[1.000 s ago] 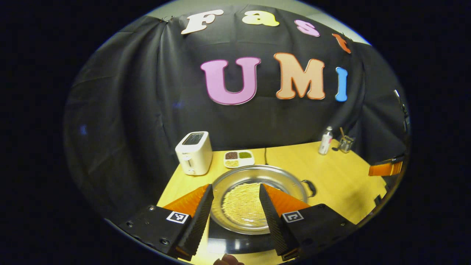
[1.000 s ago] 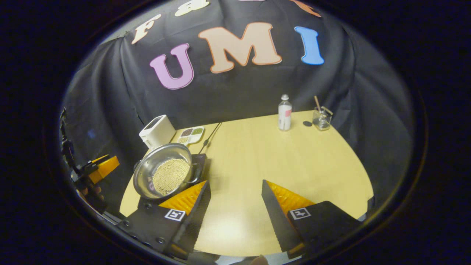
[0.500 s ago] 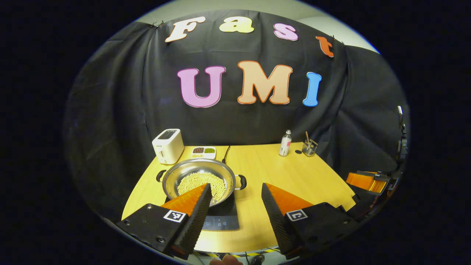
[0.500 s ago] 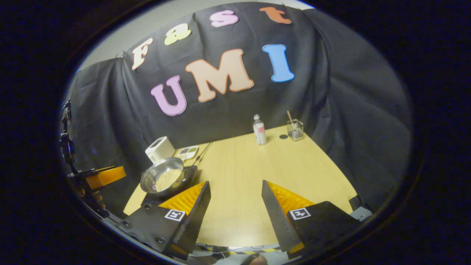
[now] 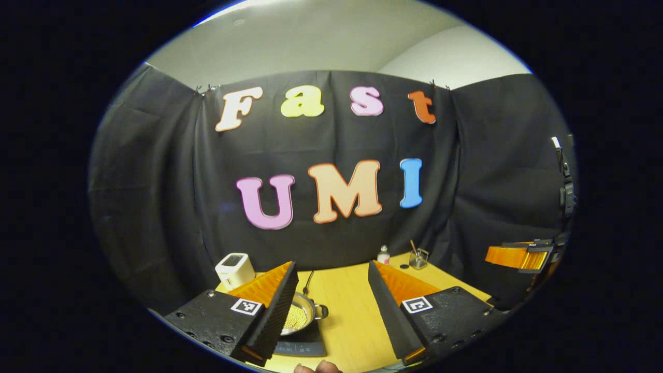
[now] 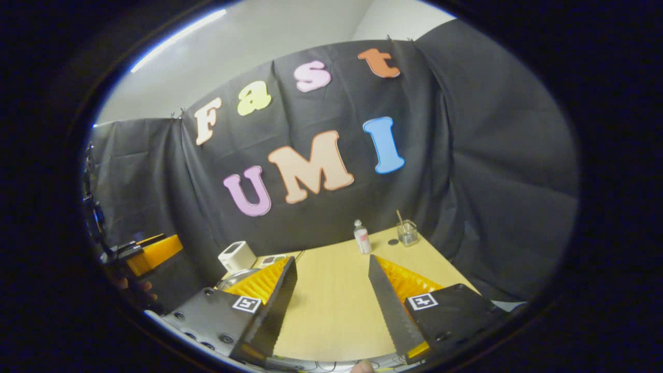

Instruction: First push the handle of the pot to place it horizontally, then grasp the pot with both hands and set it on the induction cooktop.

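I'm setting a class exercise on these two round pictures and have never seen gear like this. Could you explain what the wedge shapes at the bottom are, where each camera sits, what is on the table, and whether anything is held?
There is no robot here: a person holds a two-finger gripper in each hand, and a fisheye camera rides on each one, looking forward along its fingers. The wedges are those fingers. The left gripper and the right gripper both stand open and hold nothing.

On the wooden table a metal pot of pale grains sits on the dark induction cooktop. Behind it stand a white toaster, a small bottle and a glass jar with a stick. A divided dish lies near the toaster.
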`<state>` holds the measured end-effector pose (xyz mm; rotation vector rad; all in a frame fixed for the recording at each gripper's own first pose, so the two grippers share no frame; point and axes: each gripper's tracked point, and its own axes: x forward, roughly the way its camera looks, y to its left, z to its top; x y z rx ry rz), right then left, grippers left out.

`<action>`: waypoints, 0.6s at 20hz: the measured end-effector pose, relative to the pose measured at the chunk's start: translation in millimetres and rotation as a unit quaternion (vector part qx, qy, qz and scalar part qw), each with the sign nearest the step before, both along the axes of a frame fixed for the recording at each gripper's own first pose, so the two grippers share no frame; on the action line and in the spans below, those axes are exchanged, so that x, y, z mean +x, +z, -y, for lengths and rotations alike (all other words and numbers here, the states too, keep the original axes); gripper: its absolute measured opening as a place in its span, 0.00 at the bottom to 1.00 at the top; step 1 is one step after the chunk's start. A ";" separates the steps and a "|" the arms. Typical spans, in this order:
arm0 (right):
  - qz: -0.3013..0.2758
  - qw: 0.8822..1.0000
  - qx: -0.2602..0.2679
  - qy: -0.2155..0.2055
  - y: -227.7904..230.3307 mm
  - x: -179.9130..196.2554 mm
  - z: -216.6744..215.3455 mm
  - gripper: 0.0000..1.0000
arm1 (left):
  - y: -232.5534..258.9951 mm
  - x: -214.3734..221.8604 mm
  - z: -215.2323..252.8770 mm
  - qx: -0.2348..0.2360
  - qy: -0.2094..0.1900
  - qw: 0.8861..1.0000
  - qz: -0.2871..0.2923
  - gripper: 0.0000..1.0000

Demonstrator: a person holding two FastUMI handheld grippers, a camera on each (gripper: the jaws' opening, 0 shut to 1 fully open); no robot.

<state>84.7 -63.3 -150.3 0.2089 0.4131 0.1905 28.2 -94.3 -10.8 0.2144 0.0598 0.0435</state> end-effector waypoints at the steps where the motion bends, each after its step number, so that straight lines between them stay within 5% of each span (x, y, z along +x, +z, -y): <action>1: 0.014 1.000 -0.007 -0.002 9.6 -2.8 -0.3 0.82 | 8.6 -6.4 3.7 -0.008 -0.004 1.000 0.013 0.84; 8: 0.086 0.995 -0.041 0.005 54.8 -38.8 -25.2 0.88 | 27.6 -62.0 -19.6 0.001 -0.010 0.998 0.063 0.88; 12: 0.112 0.990 -0.081 -0.010 67.4 -57.0 -21.6 0.90 | 6.2 -79.3 -48.6 -0.015 -0.001 0.999 0.040 0.94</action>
